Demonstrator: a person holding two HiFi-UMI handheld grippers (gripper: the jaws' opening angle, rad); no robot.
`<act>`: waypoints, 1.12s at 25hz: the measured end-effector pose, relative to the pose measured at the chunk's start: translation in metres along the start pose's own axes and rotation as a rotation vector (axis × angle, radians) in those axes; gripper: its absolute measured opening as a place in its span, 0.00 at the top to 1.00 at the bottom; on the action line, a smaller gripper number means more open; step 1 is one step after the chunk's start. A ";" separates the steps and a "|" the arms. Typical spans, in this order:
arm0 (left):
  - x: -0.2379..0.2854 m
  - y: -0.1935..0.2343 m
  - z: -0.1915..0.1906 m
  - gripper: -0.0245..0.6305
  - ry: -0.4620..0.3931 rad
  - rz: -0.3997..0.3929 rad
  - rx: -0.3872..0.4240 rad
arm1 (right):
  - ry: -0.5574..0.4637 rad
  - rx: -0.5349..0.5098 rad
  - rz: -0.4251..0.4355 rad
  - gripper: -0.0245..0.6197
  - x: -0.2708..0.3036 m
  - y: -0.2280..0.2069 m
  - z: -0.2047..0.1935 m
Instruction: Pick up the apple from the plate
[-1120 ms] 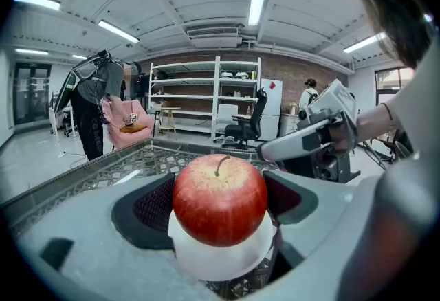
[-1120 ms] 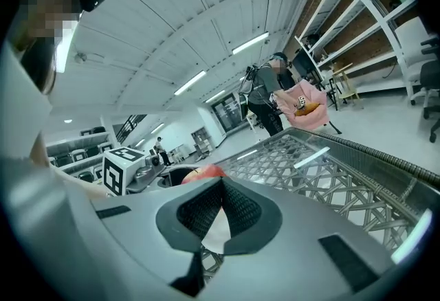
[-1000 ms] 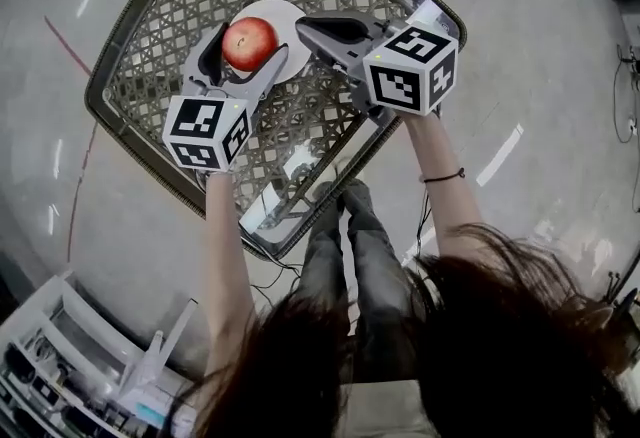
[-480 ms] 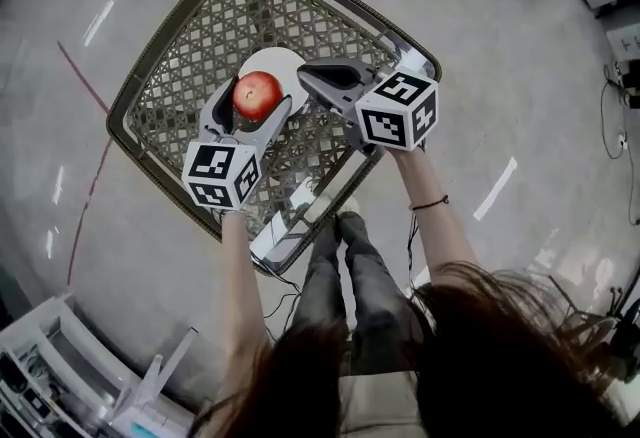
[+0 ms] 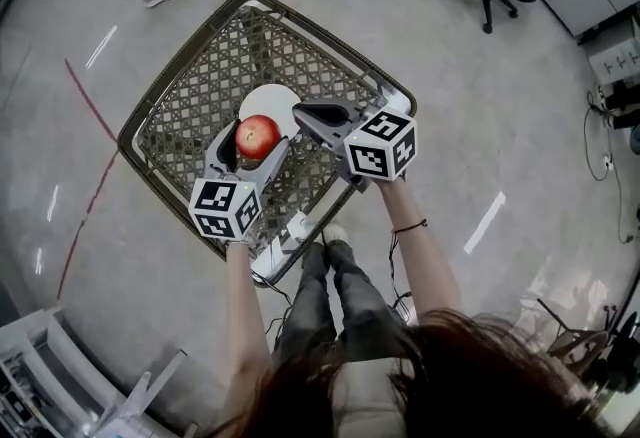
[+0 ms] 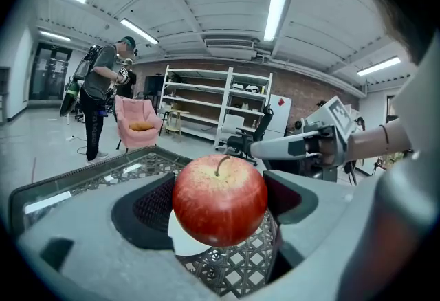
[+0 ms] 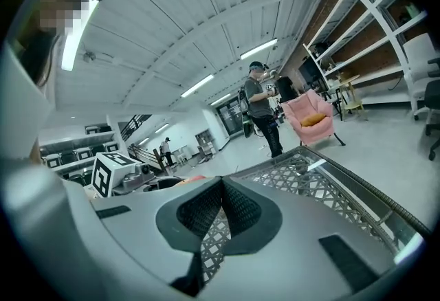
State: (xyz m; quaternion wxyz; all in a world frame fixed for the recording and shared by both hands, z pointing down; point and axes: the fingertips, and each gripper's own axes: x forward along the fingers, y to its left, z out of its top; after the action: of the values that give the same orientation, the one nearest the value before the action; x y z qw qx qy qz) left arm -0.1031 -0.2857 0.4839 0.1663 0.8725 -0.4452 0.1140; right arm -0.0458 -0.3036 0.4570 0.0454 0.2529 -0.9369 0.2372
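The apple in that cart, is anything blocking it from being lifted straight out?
Nothing visible does. The left gripper has its jaws shut on the apple above the white plate, and the cart is open on top. The right gripper, jaws together and empty, sits beside the apple, not over it.

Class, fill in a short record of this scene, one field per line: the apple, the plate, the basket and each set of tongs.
apple: red, stem up, gripped between the left tongs
left tongs: shut on the apple
right tongs: shut, empty, beside the apple
plate: white, in the basket, below the apple
basket: lattice-woven, holds only the plate
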 end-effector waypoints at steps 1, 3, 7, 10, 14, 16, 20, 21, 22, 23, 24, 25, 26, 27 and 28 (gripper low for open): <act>-0.003 -0.002 0.002 0.34 -0.002 0.002 -0.002 | -0.002 -0.002 0.003 0.95 -0.001 0.003 0.002; -0.009 -0.004 0.006 0.34 -0.004 0.006 -0.007 | -0.007 -0.001 0.007 0.95 -0.002 0.010 0.004; -0.021 -0.011 0.016 0.34 -0.017 0.012 -0.016 | -0.031 0.016 0.014 0.95 -0.007 0.022 0.008; -0.029 -0.020 0.024 0.34 -0.025 0.007 -0.020 | -0.038 0.010 0.015 0.95 -0.014 0.031 0.011; -0.039 -0.026 0.030 0.34 -0.036 0.007 -0.026 | -0.039 -0.016 0.025 0.95 -0.018 0.042 0.019; -0.046 -0.027 0.032 0.34 -0.042 0.012 -0.030 | -0.032 -0.035 0.028 0.95 -0.018 0.048 0.020; -0.057 -0.031 0.036 0.34 -0.048 0.014 -0.028 | -0.052 -0.036 0.035 0.95 -0.021 0.059 0.026; -0.060 -0.032 0.037 0.34 -0.050 0.013 -0.030 | -0.062 -0.030 0.035 0.95 -0.023 0.062 0.027; -0.063 -0.034 0.039 0.34 -0.053 0.012 -0.032 | -0.074 -0.023 0.035 0.95 -0.025 0.065 0.029; -0.066 -0.036 0.042 0.34 -0.057 0.011 -0.032 | -0.085 -0.018 0.036 0.95 -0.027 0.068 0.031; -0.068 -0.038 0.045 0.34 -0.062 0.009 -0.031 | -0.093 -0.016 0.037 0.95 -0.029 0.071 0.034; -0.071 -0.040 0.048 0.34 -0.068 0.006 -0.031 | -0.099 -0.016 0.039 0.95 -0.031 0.074 0.036; -0.073 -0.042 0.051 0.34 -0.075 0.002 -0.033 | -0.104 -0.017 0.041 0.95 -0.033 0.077 0.037; -0.076 -0.044 0.053 0.34 -0.082 -0.002 -0.036 | -0.110 -0.018 0.043 0.95 -0.035 0.080 0.038; -0.078 -0.045 0.054 0.34 -0.087 -0.005 -0.037 | -0.116 -0.021 0.045 0.95 -0.036 0.083 0.040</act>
State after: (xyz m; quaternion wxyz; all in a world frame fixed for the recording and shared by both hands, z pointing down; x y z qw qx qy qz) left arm -0.1085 -0.2242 0.3984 0.1633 0.8745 -0.4516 0.0673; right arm -0.0541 -0.2430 0.3798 -0.0114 0.2447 -0.9458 0.2133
